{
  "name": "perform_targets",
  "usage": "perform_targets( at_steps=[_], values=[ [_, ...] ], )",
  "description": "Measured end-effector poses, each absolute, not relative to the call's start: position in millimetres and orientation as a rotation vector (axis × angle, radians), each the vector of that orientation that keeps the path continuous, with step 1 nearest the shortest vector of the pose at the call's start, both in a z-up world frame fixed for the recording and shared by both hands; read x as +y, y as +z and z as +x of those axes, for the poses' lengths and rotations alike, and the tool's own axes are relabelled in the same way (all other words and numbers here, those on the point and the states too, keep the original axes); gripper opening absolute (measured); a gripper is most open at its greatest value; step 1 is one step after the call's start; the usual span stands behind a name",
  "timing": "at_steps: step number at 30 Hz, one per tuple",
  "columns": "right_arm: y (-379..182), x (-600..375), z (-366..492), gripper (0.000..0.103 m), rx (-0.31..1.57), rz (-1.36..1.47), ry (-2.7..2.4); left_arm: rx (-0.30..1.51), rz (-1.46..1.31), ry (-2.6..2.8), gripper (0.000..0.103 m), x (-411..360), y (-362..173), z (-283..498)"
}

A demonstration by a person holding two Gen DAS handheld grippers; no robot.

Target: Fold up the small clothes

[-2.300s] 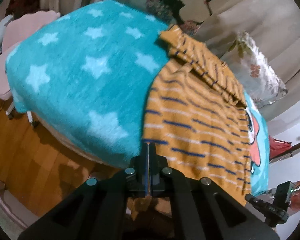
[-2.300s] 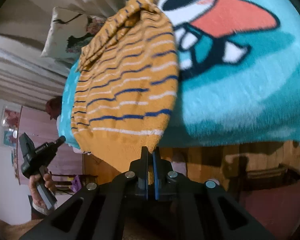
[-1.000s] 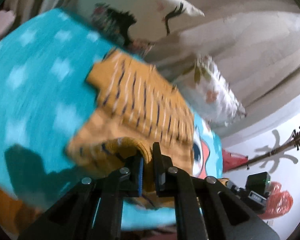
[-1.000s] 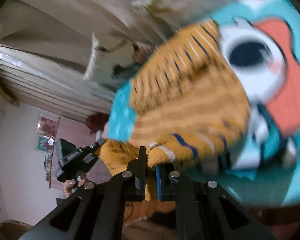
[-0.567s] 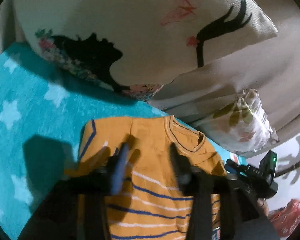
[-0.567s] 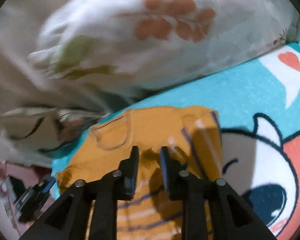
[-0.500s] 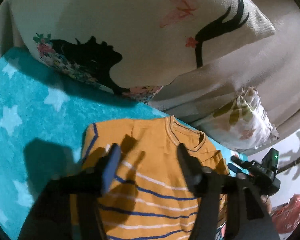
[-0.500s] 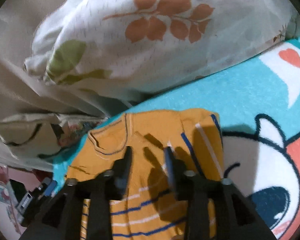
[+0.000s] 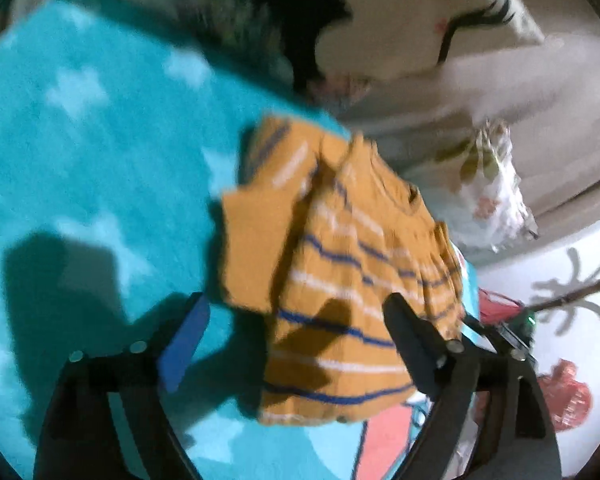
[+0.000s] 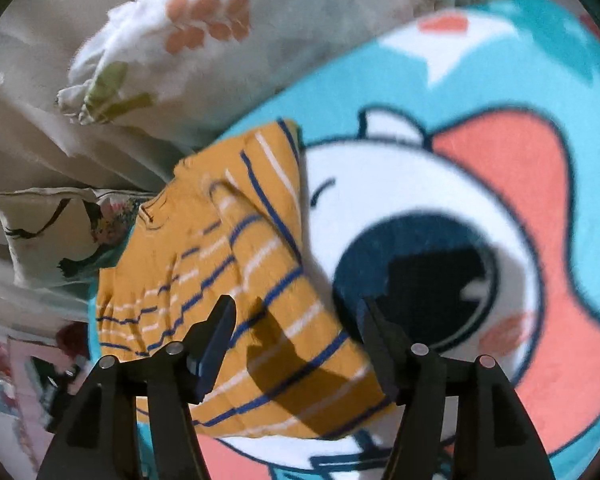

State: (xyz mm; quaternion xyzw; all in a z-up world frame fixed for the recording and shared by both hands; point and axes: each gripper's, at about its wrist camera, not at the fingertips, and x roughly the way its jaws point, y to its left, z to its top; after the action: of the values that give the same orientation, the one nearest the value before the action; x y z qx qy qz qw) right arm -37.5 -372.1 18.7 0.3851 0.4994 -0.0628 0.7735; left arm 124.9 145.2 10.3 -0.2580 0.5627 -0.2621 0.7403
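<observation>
Left hand-held gripper [image 9: 296,320]: jaws are being spread wide and are opening further; nothing is being pinched, and the pads are being kept off the cloth seen between them.
Right hand-held gripper [image 10: 300,336]: jaws are being opened, standing well apart; the cloth is framed between them, but no pad is being pressed on it.
Striped shirt [image 9: 340,280]: orange with blue and white stripes; it is being left lying folded on the blanket, neckline toward the pillows.
Blanket [image 9: 80,160]: turquoise, with stars and a cartoon figure; it is being used as the surface beneath the shirt.
Pillows [image 10: 204,40]: being seen just beyond the shirt, at the blanket's far edge.
</observation>
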Motion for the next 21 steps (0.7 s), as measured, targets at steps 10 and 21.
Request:
perform_targets(
  at_steps=[10,21],
  values=[
    [-10.0,-339.5,14.0,0.059,1.051,0.865,-0.056,1.329,-0.505,-0.668,0.035,86.0,-7.8,141.6],
    [27.1,-326.0,-43.6,0.029,1.114,0.992,0.189,1.376,-0.42,-0.538,0.033,109.1,28.2,70.0]
  ],
)
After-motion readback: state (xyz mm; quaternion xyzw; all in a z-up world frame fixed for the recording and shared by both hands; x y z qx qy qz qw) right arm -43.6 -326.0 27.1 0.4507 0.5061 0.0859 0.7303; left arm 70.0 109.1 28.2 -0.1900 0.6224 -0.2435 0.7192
